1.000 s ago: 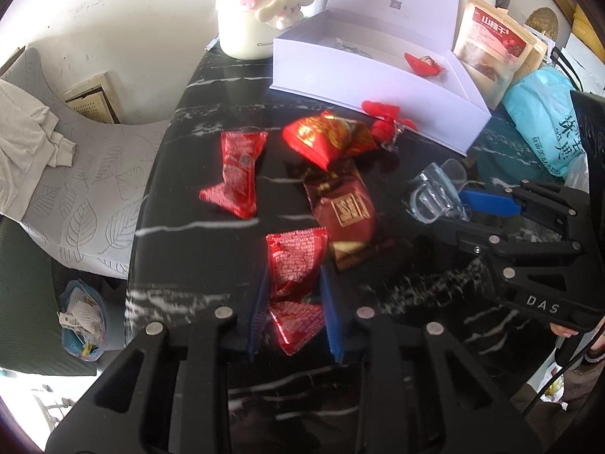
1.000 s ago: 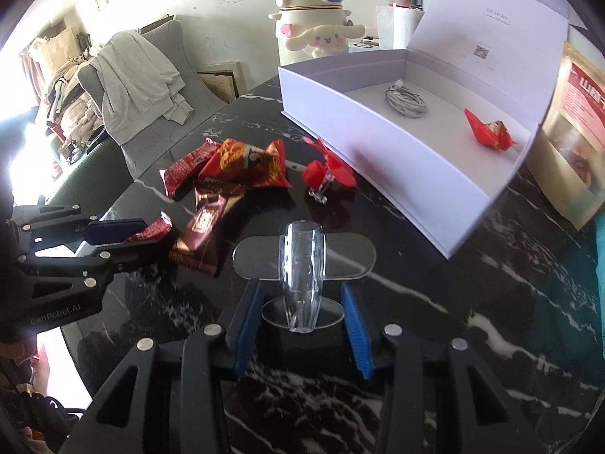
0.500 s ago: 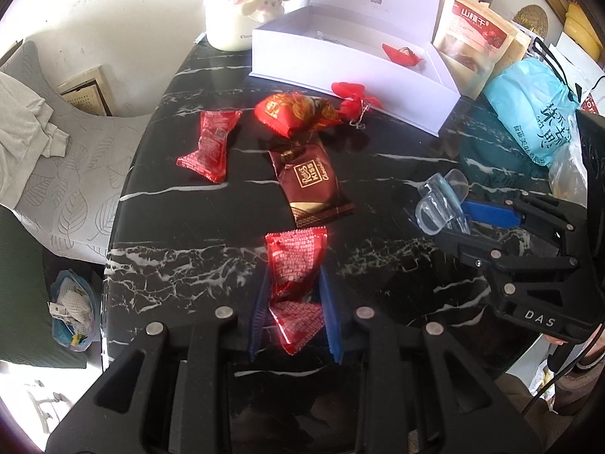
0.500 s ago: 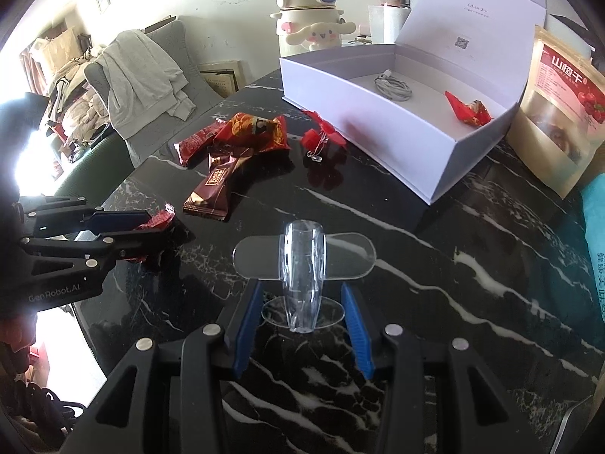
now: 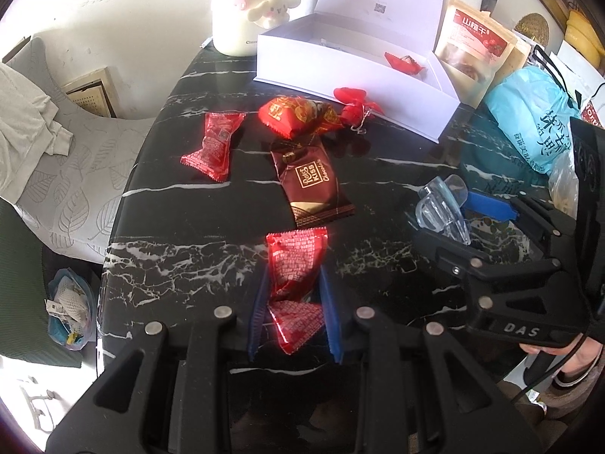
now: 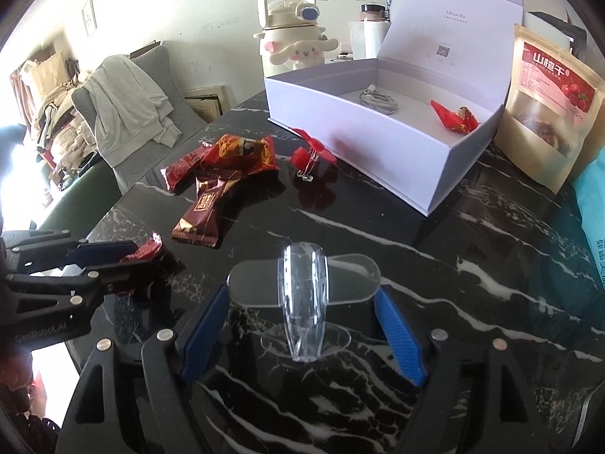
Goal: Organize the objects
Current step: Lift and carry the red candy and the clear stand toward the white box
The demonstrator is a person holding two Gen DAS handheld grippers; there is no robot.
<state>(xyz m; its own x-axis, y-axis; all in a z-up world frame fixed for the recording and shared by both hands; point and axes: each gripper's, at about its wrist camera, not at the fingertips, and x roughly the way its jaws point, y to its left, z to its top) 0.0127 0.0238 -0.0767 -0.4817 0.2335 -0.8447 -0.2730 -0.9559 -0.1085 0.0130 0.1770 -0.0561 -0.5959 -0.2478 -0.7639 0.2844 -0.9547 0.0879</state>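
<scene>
- Left gripper (image 5: 295,295): its blue fingers pinch a red candy (image 5: 296,265) at the wrapper's waist, held above the near edge of the table (image 5: 181,227). In the right wrist view the same gripper (image 6: 124,255) shows with the candy's red end poking out between the fingers.
- Step in hand, as I judge it: both pieces are picked up and carried, and are to go into the box (image 6: 363,151).
- Left loose on the table, left to right: a red packet (image 5: 213,145), a red-gold packet (image 5: 295,115) with a brown chocolate (image 5: 312,185) just in front of it, and a red bow clip (image 5: 353,108) just beside the box's front wall.
- Right gripper (image 6: 302,325): its fingers are spread wide around a clear plastic piece (image 6: 302,302). I cannot tell if they touch its flat wings, so whether the grip is firm is unclear.
- Next move, I judge: carry each piece forward over the front wall, lower it inside, then release. The clear piece may slip.
- Box: lid up at the back, standing at the far side of the table. It holds a coiled white cable (image 6: 378,100) and a red wrapped sweet (image 6: 453,117) to the cable's right; the rest of its floor is bare.
- Right of the box: a snack pouch (image 6: 548,106), leaning and shut.
</scene>
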